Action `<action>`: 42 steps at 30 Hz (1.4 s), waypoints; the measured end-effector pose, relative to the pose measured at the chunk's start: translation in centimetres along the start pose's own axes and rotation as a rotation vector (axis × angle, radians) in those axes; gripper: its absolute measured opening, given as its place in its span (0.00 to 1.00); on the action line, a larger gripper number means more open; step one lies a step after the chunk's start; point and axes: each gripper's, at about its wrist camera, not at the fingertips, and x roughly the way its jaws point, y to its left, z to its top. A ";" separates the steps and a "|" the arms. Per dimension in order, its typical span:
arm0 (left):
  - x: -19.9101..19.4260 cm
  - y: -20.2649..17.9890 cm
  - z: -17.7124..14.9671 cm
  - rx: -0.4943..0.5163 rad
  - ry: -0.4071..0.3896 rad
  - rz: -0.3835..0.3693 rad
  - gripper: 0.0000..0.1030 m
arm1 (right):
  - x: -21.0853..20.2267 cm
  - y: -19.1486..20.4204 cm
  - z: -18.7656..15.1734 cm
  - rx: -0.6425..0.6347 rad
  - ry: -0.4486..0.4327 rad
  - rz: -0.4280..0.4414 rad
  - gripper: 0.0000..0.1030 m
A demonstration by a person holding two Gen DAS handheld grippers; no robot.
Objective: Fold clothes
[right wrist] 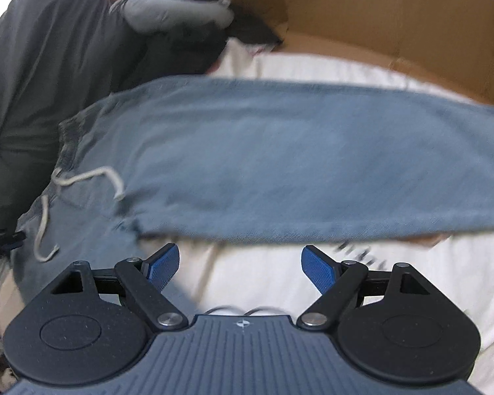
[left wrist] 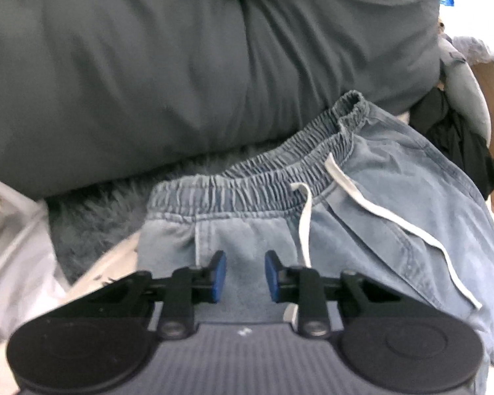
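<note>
Light blue denim trousers (left wrist: 378, 197) are lying across the middle and right of the left wrist view, their gathered elastic waistband (left wrist: 263, 171) running from centre-left up toward the upper right and a white drawstring (left wrist: 378, 217) trailing down over the fabric toward the lower right. The left gripper (left wrist: 245, 276) is sitting low in the centre of that frame, its blue pads (left wrist: 219, 275) standing a narrow gap apart over the denim just below the waistband, with nothing pinched between them. A large dark grey duvet (left wrist: 148, 65) is filling the upper half of the frame, a shaggy blue-grey rug (left wrist: 92, 220) is showing at centre-left, and dark clothing (left wrist: 454, 138) is bunching at the right edge. In the right wrist view the same trousers (right wrist: 280, 158) are stretching across the middle as a wide, motion-blurred band, the drawstring (right wrist: 89, 177) showing at the left. The right gripper (right wrist: 240, 268) is sitting at the bottom centre with its fingers (right wrist: 319, 270) spread wide and holding nothing, over white bedding (right wrist: 263, 283) just below the lower edge of the denim. A brown cardboard box (right wrist: 395, 23) is occupying the upper right.
</note>
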 end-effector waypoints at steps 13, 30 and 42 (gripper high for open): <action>3.9 1.5 0.0 -0.047 0.028 0.117 0.03 | 4.0 5.7 -3.6 -0.103 0.125 0.089 0.83; -0.7 1.4 -2.0 0.066 0.071 0.168 0.19 | 5.9 6.8 -7.7 -0.094 0.260 0.115 0.83; -1.5 0.8 -1.7 0.088 0.089 0.213 0.19 | 5.4 5.3 -7.4 -0.093 0.273 0.105 0.81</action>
